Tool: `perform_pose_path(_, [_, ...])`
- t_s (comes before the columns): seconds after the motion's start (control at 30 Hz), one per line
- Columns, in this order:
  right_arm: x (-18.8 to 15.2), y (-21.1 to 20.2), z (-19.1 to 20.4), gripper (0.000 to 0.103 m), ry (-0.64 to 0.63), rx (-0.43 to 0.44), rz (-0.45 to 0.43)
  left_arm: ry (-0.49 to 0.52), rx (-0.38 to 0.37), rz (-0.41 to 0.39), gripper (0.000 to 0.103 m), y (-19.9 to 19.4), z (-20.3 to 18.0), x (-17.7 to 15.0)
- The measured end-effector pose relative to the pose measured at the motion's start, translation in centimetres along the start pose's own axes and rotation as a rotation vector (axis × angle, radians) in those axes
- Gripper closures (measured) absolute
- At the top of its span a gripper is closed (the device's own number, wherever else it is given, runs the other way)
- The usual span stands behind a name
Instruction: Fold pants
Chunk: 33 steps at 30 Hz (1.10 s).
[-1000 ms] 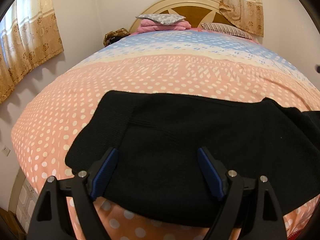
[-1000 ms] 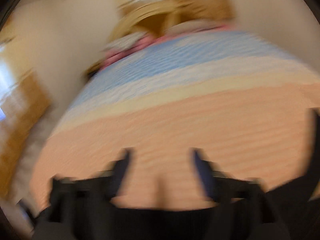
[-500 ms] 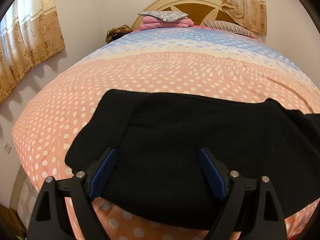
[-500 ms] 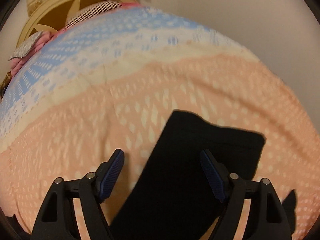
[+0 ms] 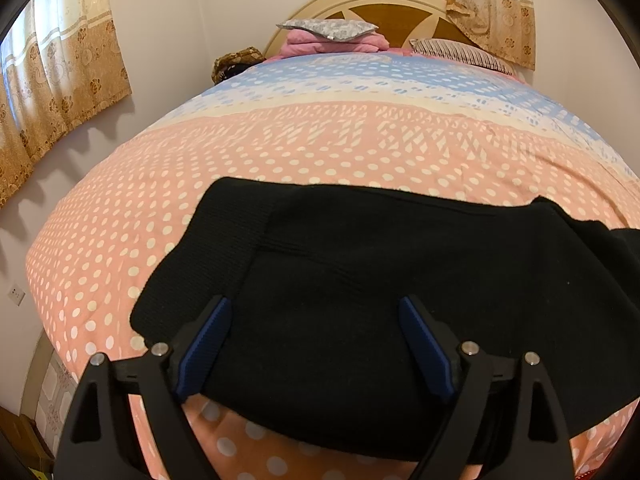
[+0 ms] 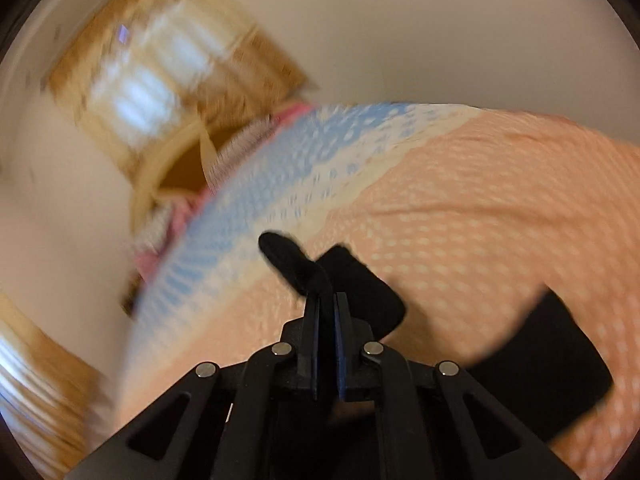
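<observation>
Black knit pants (image 5: 360, 300) lie spread across the near end of a bed, on a bedspread (image 5: 320, 140) patterned in pink with white dots, fading to cream and blue toward the wooden headboard (image 5: 400, 12). Folded pink bedding topped by a grey pillow (image 5: 328, 30) sits at the head of the bed.

The left hand-held gripper (image 5: 312, 344) hangs over the wide upper part of the pants with its jaws spread wide; the blue pads (image 5: 208, 336) show on either side with fabric below them, but they grip nothing.

In the right wrist view, which is smeared by motion, the right hand-held gripper (image 6: 326, 308) has its jaws pinched together on a fold of black fabric, seemingly a leg end (image 6: 296, 264), which pokes out beyond the tips and is raised off the bedspread. More of the black cloth (image 6: 552, 360) trails to the right.

Risks, as a judgement: the pinch looks thin and close to the edge, so the cloth could slip free as it is carried. With the left side unheld, the body of the pants may drag or bunch, leaving a crooked fold. Only one layer may be caught.
</observation>
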State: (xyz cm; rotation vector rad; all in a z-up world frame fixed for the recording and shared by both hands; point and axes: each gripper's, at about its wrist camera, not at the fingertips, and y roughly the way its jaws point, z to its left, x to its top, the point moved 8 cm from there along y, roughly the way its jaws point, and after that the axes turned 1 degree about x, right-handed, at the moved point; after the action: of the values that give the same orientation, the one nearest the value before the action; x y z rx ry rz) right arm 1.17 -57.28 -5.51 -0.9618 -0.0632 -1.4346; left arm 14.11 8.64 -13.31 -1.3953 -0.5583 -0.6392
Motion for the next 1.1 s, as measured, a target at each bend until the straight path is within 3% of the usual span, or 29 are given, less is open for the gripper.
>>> perform_pose_path(0.13, [-2.3, -4.5, -7.0, 0.097, 0.148, -0.032, -0.051, -0.002, 0.002, -0.003, 0.014, 0.0, 0.1, 0.0])
perform_pose_path(0.27, [-5.4, -5.1, -12.4, 0.097, 0.271, -0.033, -0.036, -0.006, 0.0, 0.001, 0.012, 0.1, 0.1, 0.1])
perform_pose_path(0.43, [-8.1, -3.3, -15.2, 0.096, 0.325, -0.076, 0.042, 0.012, -0.014, 0.012, 0.011, 0.0, 0.2, 0.3])
perform_pose_path(0.5, [-8.5, -3.7, -15.3, 0.093, 0.356, -0.064, 0.045, 0.015, -0.04, 0.02, 0.012, -0.5, 0.1, 0.5])
perform_pose_path(0.6, [-7.8, -5.6, -16.3, 0.085, 0.383, -0.145, 0.014, 0.058, -0.093, -0.025, 0.012, -2.8, -1.1, 1.0])
perform_pose_path(0.67, [-6.1, -8.3, -16.1, 0.082, 0.309, -0.265, -0.091, 0.108, -0.133, -0.075, 0.012, -5.0, -3.0, 1.7])
perform_pose_path(0.73, [-3.6, -9.4, -14.2, 0.082, 0.17, -0.282, -0.156, 0.18, -0.195, -0.133, 0.012, -7.4, -6.1, 2.4])
perform_pose_path(0.87, [-1.6, -5.5, -11.1, 0.08, 0.006, -0.213, -0.027, 0.381, -0.384, -0.211, 0.012, -12.1, -15.9, 2.0])
perform_pose_path(0.93, [-1.8, -2.7, -11.7, 0.08, -0.001, -0.26, 0.053, 0.445, -0.472, -0.213, 0.012, -13.7, -19.6, 1.2])
perform_pose_path(1.1, [-2.3, 1.5, -13.0, 0.079, -0.101, -0.357, 0.139, 0.55, -0.662, -0.177, 0.012, -16.7, -27.7, -1.4])
